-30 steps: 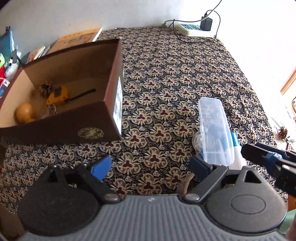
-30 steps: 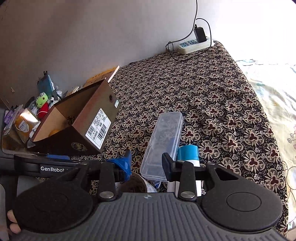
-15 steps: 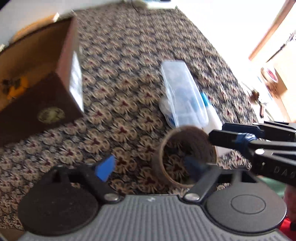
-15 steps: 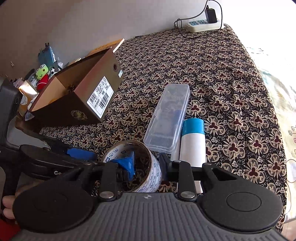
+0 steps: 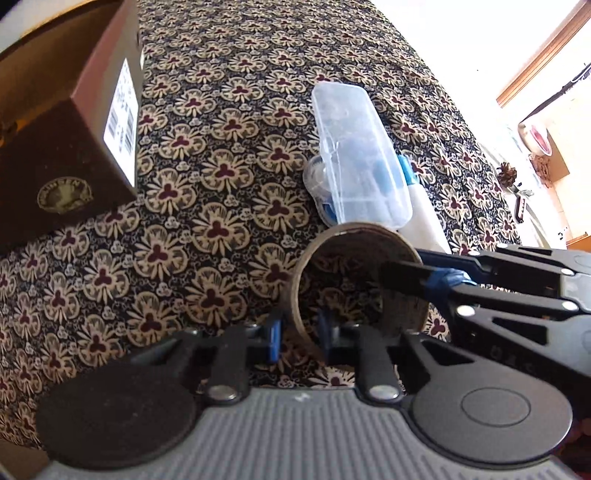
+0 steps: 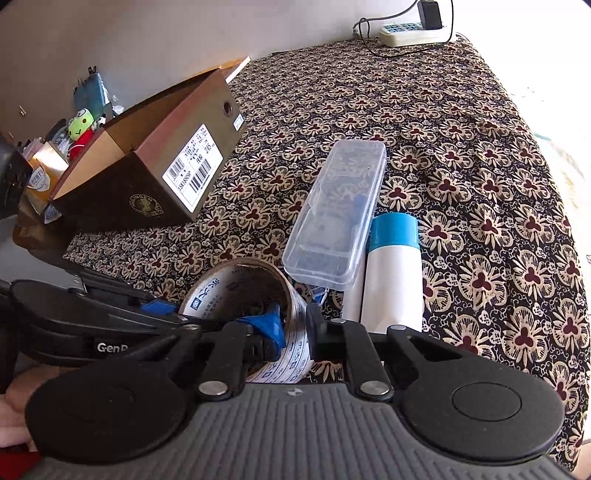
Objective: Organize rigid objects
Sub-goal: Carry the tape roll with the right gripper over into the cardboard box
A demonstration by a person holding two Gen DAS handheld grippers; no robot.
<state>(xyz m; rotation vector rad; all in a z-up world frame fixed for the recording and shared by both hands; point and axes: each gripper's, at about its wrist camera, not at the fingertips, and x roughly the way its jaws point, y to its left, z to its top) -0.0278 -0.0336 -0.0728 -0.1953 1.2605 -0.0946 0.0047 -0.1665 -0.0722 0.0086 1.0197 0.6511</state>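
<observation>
- A wide roll of tape with white printed film and a brown cardboard core (image 6: 255, 295) lay on its side on the bed's dark cover with cream and maroon flowers (image 6: 461, 155), near the front edge.
- The left gripper (image 5: 297, 334) had just been closing; its blue-padded fingers (image 5: 274, 332) stood one outside and one inside the near wall of the roll and clenched it.
- The right gripper (image 6: 295, 328) had also just been closing; one finger was inside the ring and the other outside, and they pinched the roll's wall on the opposite side.
- Just behind the roll lay a long clear plastic case (image 6: 340, 218), and beside it, touching, a white cylindrical bottle with a blue cap (image 6: 393, 273).
- To the left, well apart from the roll, stood an open brown cardboard shoe box with a white barcode label (image 6: 159, 177).
- A white power strip with a black plug (image 6: 410, 29) rested at the far end of the bed.
</observation>
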